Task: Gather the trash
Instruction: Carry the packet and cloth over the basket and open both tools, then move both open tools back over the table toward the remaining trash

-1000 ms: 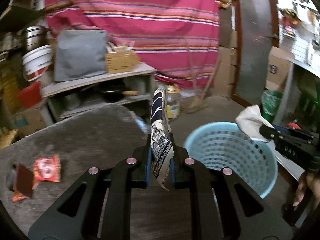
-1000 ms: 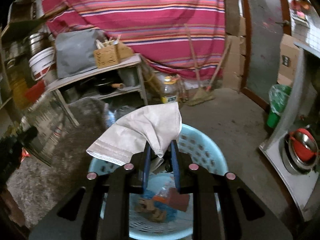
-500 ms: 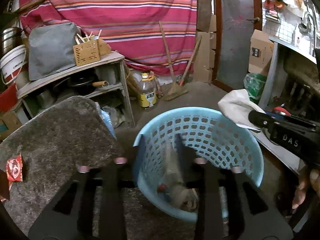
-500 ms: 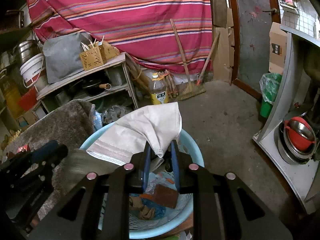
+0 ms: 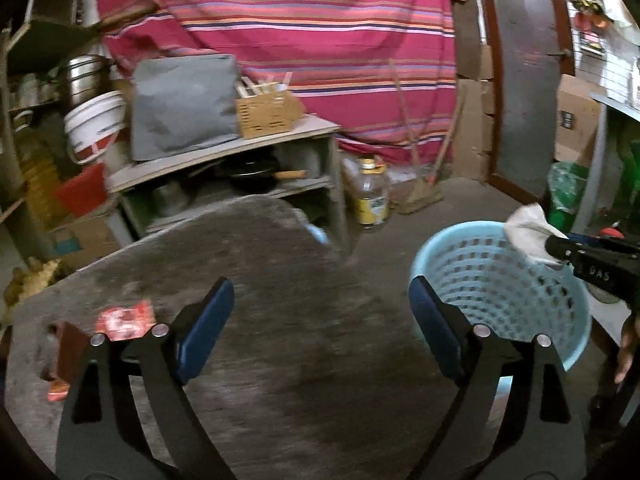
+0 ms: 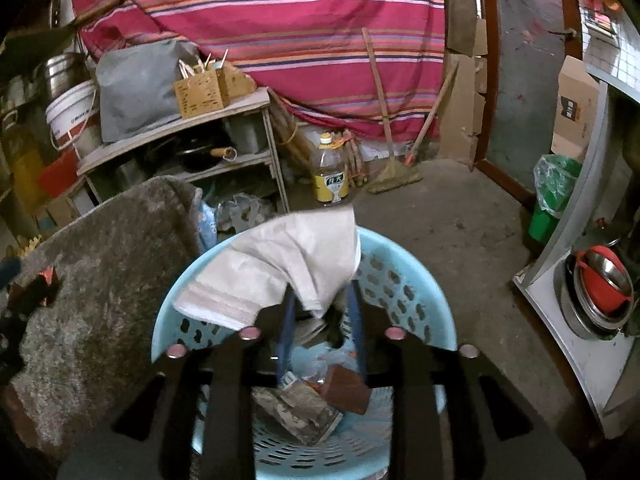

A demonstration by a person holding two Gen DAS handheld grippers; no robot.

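Observation:
My left gripper (image 5: 320,316) is open and empty above the grey carpeted table (image 5: 280,304). A red snack wrapper (image 5: 125,322) and a brown packet (image 5: 66,350) lie at the table's left edge. The light blue basket (image 5: 520,280) stands on the floor to the right. My right gripper (image 6: 320,300) is shut on a white paper napkin (image 6: 288,260) and holds it over the basket (image 6: 400,280), which has several pieces of trash (image 6: 316,396) inside. The right gripper with the napkin (image 5: 528,228) also shows in the left wrist view.
A shelf unit (image 5: 224,168) with a grey bag and a wicker box stands behind the table. An oil bottle (image 5: 370,196) and a broom (image 6: 392,168) are on the floor by the striped cloth. A green bin (image 6: 548,200) and a metal counter are at the right.
My left gripper swung over the basket, opened and let go of the patterned wrapper, then moved back left over the table. My right gripper has stayed over the basket with the napkin.

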